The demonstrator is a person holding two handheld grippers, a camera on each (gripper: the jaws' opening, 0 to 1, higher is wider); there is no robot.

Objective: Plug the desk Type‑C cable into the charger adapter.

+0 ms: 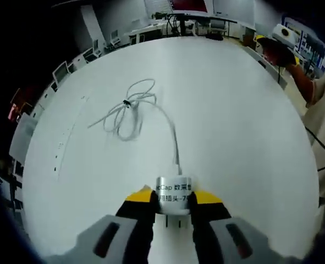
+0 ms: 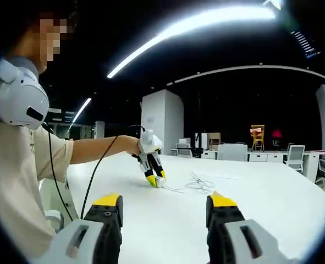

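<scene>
Left gripper view has the left tongs (image 1: 172, 204) at bottom centre, clamped on the white charger adapter (image 1: 174, 195), whose printed label faces the camera. A white Type-C cable (image 1: 130, 110) runs from the adapter's top up to a loose coil at upper left of centre on the white counter (image 1: 233, 121). Right gripper view shows the right tongs (image 2: 165, 212) at the bottom, spread apart and holding nothing, above the counter.

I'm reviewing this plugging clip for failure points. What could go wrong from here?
The cable looks already seated in the adapter, which the left gripper grips on the table. Lifting may drag the loose coil and strain the plug. The right gripper is open and away, so nothing steadies the cable.
</scene>
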